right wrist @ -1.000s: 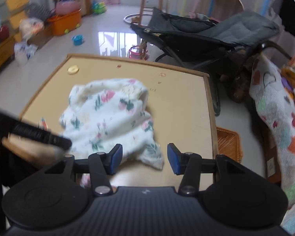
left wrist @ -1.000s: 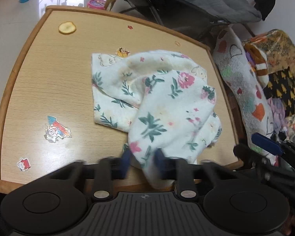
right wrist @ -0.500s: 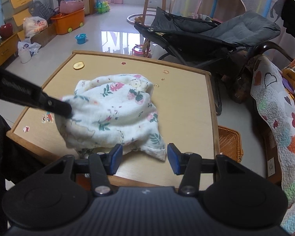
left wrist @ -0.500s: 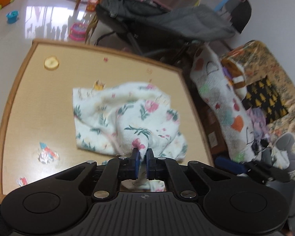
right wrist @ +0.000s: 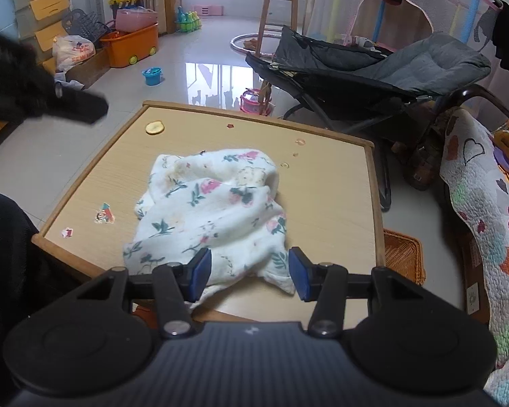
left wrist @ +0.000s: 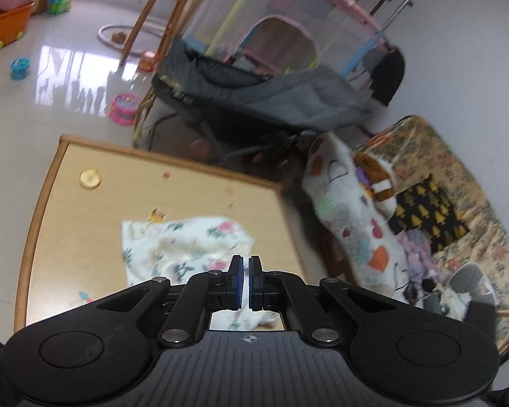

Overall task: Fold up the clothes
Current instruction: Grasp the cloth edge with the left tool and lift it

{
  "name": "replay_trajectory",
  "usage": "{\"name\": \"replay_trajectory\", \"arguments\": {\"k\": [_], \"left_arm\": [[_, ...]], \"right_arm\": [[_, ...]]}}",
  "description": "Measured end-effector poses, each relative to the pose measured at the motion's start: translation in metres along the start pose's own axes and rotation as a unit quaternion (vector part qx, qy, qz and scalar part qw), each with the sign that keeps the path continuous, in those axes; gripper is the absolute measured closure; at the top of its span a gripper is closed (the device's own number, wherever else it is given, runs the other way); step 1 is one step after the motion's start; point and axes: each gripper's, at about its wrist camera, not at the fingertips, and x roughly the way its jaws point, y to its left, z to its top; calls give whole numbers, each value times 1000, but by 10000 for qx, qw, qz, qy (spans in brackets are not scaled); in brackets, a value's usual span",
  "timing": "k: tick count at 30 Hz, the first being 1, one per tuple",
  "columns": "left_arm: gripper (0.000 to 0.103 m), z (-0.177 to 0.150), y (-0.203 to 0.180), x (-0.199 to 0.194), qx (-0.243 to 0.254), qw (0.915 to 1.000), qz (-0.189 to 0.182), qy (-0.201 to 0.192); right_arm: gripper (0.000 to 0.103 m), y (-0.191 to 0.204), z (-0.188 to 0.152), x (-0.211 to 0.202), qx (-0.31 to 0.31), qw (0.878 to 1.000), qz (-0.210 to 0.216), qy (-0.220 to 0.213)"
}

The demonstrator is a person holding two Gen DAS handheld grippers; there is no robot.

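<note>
Floral garment crumpled on desk. Left gripper fully closed, empty, raised above it. Right gripper half open, near hem, gripping nothing.

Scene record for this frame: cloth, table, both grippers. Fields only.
cloth: floral cloth, crumpled heap, unfolded, near edge reaches the table's front
table: wooden table, stickers on top
left gripper: shut, empty, held up clear of the cloth
right gripper: open, at the cloth's near edge, not gripping
</note>
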Motion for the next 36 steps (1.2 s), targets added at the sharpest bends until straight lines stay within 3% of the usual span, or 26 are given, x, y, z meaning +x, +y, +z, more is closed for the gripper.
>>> {"name": "replay_trajectory", "arguments": {"k": [11, 18, 22, 24, 27, 29, 33, 36], "left_arm": [[101, 23, -63, -72, 351, 9956, -573, -651], [101, 37, -84, -99, 438, 9935, -613, -854], [97, 36, -80, -87, 400, 9973, -283, -545], [88, 26, -64, -63, 346, 9991, -176, -153], [87, 1, -33, -21, -66, 9981, 301, 526], [87, -20, -8, 6, -578, 9913, 600, 1015], [87, -51, 29, 34, -1754, 9699, 575, 1587], [87, -60, 35, 40, -2004, 9631, 439, 1740]], "right_arm": [[53, -1, 13, -25, 39, 9994, 111, -324], [53, 1, 18, -33, -8, 9987, 211, -471], [53, -4, 15, -25, 83, 9992, 154, -346], [53, -6, 11, -20, 161, 9994, 158, -265], [53, -6, 5, -15, 146, 9997, 86, -147], [53, -6, 1, -12, 93, 9999, 31, -65], [53, -7, -4, -9, 146, 9999, 62, 57], [53, -8, -6, -6, 204, 9997, 66, 123]]}}
